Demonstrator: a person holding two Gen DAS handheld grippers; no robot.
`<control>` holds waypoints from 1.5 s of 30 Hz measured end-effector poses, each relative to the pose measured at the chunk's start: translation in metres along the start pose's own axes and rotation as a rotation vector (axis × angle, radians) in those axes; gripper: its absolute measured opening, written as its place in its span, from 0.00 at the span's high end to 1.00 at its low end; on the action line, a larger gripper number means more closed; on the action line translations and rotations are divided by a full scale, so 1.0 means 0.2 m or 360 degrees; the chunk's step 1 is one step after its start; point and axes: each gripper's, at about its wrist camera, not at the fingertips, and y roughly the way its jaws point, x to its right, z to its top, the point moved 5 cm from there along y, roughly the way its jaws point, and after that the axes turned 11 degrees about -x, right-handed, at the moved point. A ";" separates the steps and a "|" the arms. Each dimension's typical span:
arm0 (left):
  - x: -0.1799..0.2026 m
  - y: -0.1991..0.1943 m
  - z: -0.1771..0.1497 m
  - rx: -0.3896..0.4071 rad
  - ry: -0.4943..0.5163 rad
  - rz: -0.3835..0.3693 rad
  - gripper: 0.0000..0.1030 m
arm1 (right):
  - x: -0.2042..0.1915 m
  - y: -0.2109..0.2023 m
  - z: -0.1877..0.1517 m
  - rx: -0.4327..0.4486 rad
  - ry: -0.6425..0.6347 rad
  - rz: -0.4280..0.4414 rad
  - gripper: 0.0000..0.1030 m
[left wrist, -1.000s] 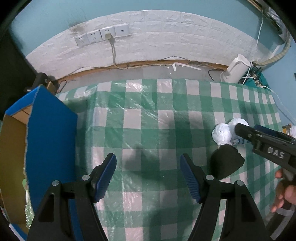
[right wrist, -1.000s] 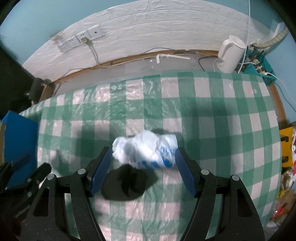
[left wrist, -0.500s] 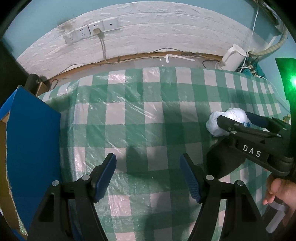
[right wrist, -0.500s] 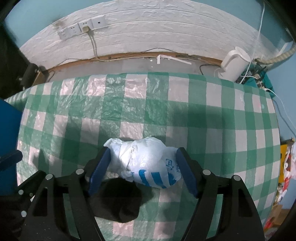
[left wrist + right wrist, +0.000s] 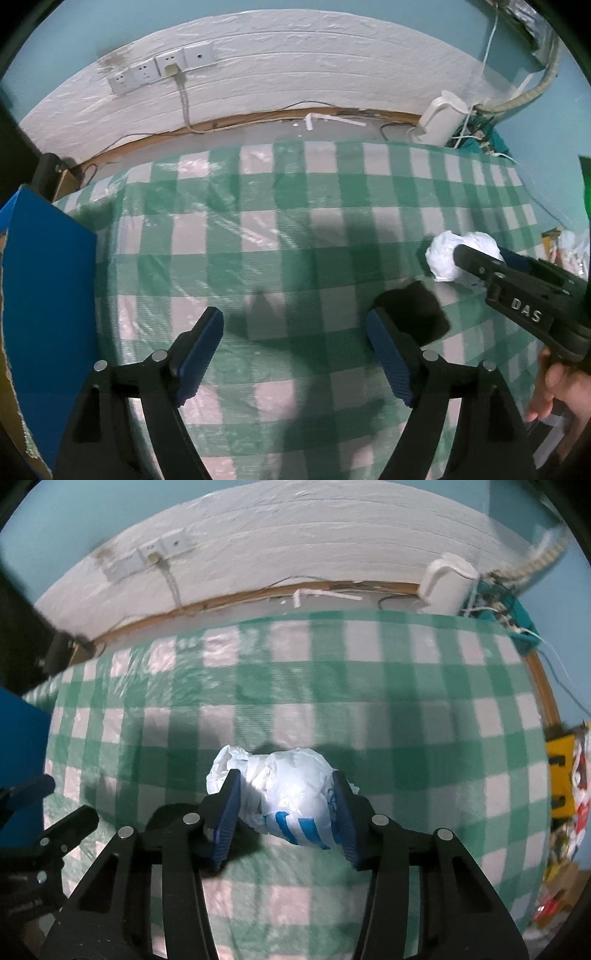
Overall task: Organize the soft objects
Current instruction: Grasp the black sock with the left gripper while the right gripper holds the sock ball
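Note:
A crumpled white plastic bag with blue print point(image 5: 291, 797) lies on the green checked tablecloth point(image 5: 332, 701). My right gripper point(image 5: 286, 812) has both blue pads pressed against its sides. The bag also shows in the left wrist view point(image 5: 447, 254), with the right gripper point(image 5: 491, 258) around it. A black soft object point(image 5: 413, 314) lies beside it, partly hidden behind my left gripper's right finger; in the right wrist view point(image 5: 173, 812) it sits under the left finger. My left gripper point(image 5: 295, 350) is open and empty above the cloth.
A blue-sided cardboard box point(image 5: 44, 314) stands at the table's left edge. A white kettle point(image 5: 443, 118) and cables sit at the back right by the wall. Wall sockets point(image 5: 162, 70) are behind the table. Yellow clutter point(image 5: 561, 775) lies beyond the right edge.
My right gripper has moved forward over the white bag and closed its pads onto it. The left gripper has shifted slightly right toward the black object.

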 end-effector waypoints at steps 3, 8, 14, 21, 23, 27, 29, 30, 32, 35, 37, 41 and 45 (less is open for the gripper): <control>0.05 0.00 0.00 -0.0012 0.0013 -0.0038 0.15 | 0.10 -0.06 -0.04 0.0019 0.0073 0.0037 0.55; 0.16 0.01 0.00 -0.0031 0.0032 -0.0109 0.15 | 0.20 -0.08 -0.11 0.0005 0.0127 0.0075 0.55; 0.30 0.05 0.00 -0.0042 0.0131 -0.0088 0.15 | 0.29 -0.10 -0.18 -0.0008 0.0179 0.0102 0.55; 0.43 0.14 -0.02 -0.0024 0.0291 0.0048 0.14 | 0.37 -0.14 -0.25 0.0003 0.0222 0.0120 0.54; 0.46 0.17 -0.02 -0.0034 0.0336 0.0054 0.14 | 0.38 -0.15 -0.26 0.0006 0.0233 0.0130 0.54; 0.50 0.22 -0.02 -0.0064 0.0381 0.0061 0.19 | 0.37 -0.16 -0.26 0.0004 0.0221 0.0143 0.54; 0.52 0.25 -0.02 -0.0085 0.0402 0.0065 0.34 | 0.36 -0.16 -0.26 0.0007 0.0211 0.0145 0.54; 0.53 0.26 -0.03 -0.0096 0.0408 0.0060 0.47 | 0.35 -0.17 -0.26 0.0009 0.0204 0.0147 0.54; 0.53 0.29 -0.04 -0.0139 0.0427 0.0059 0.52 | 0.34 -0.17 -0.26 0.0013 0.0192 0.0149 0.54; 0.52 0.28 -0.06 -0.0137 0.0458 0.0089 0.57 | 0.31 -0.19 -0.26 0.0028 0.0160 0.0139 0.54; 0.51 0.27 -0.07 -0.0138 0.0460 0.0106 0.58 | 0.29 -0.21 -0.26 0.0035 0.0131 0.0134 0.54; 0.48 0.23 -0.09 -0.0110 0.0449 0.0129 0.58 | 0.23 -0.25 -0.25 0.0051 0.0085 0.0124 0.54; 0.42 0.16 -0.11 -0.0074 0.0417 0.0140 0.58 | 0.17 -0.30 -0.24 0.0078 0.0037 0.0127 0.54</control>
